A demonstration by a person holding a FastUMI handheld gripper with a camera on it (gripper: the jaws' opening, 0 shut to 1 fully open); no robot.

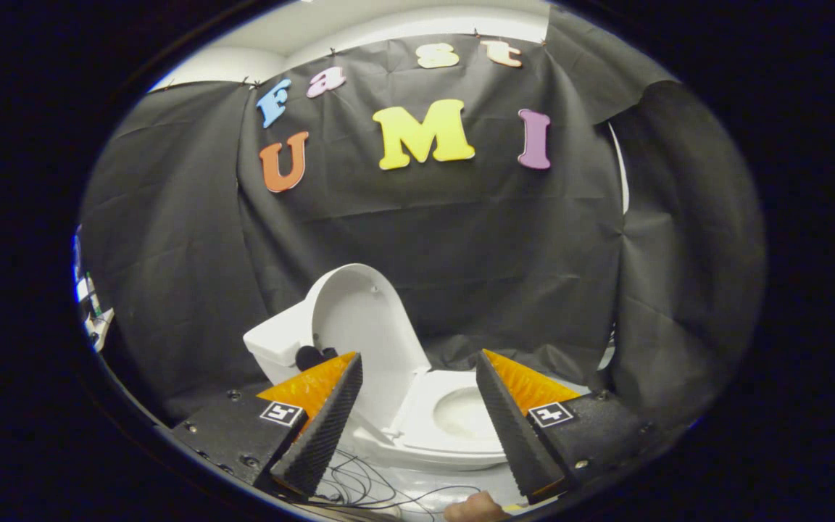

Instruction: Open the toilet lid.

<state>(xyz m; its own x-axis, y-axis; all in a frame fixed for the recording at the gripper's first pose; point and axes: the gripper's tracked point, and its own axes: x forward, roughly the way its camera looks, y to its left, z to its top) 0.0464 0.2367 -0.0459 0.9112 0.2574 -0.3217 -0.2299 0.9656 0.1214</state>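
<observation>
A white toilet stands on the floor just beyond my fingers. Its lid (pixel 361 319) is raised, standing upright and leaning back against the white tank (pixel 277 346). The seat (pixel 428 406) lies down around the open bowl (pixel 464 415). My gripper (pixel 419 362) is open, with a wide gap between the fingers and nothing held. The lid's lower part and the seat show through that gap. The left fingertip (pixel 341 384) overlaps the lid's left edge in the view, but I cannot tell whether it touches.
Thin black cables (pixel 367 486) lie on the pale floor in front of the toilet base. Part of a person's hand (pixel 472 507) shows low between the fingers. Black cloth hangs closely behind and beside the toilet.
</observation>
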